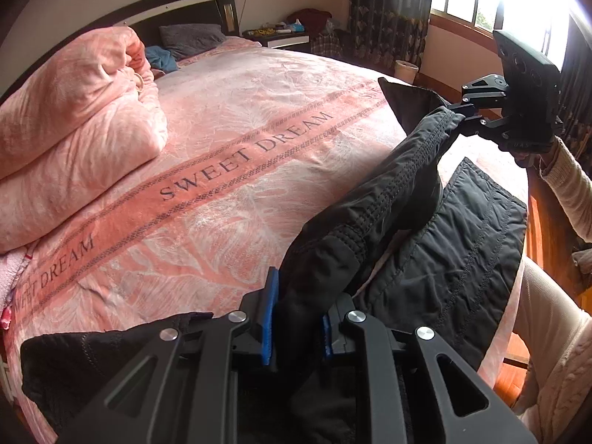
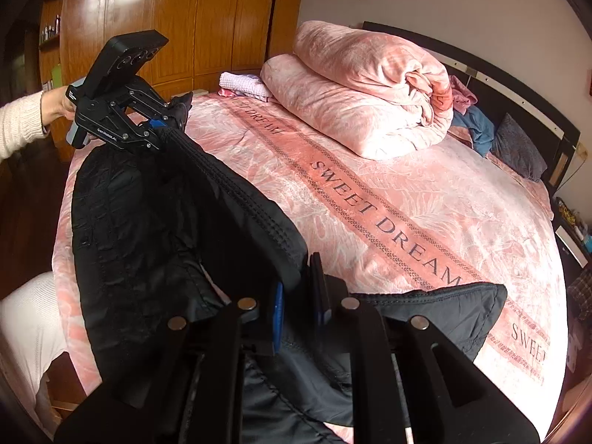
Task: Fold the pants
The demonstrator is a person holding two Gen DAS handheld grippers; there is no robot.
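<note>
Black quilted pants point(image 1: 425, 199) hang stretched between my two grippers above the near edge of the pink bed point(image 1: 236, 118). My left gripper point(image 1: 296, 325) is shut on one end of the waistband, and it also shows in the right wrist view point(image 2: 162, 125). My right gripper point(image 2: 298, 314) is shut on the other end, and it shows in the left wrist view point(image 1: 464, 116). The pants point(image 2: 155, 222) sag between them, with a lower part point(image 1: 462, 251) lying on the bed. The blue pads point(image 1: 270, 318) press the fabric.
A folded pink duvet point(image 1: 74, 122) lies toward the head of the bed, also in the right wrist view point(image 2: 370, 92). A grey pillow point(image 1: 192, 39) and blue cloth point(image 1: 162, 57) sit by the headboard. A wooden wardrobe point(image 2: 177, 18) and a nightstand point(image 1: 285, 37) flank the bed.
</note>
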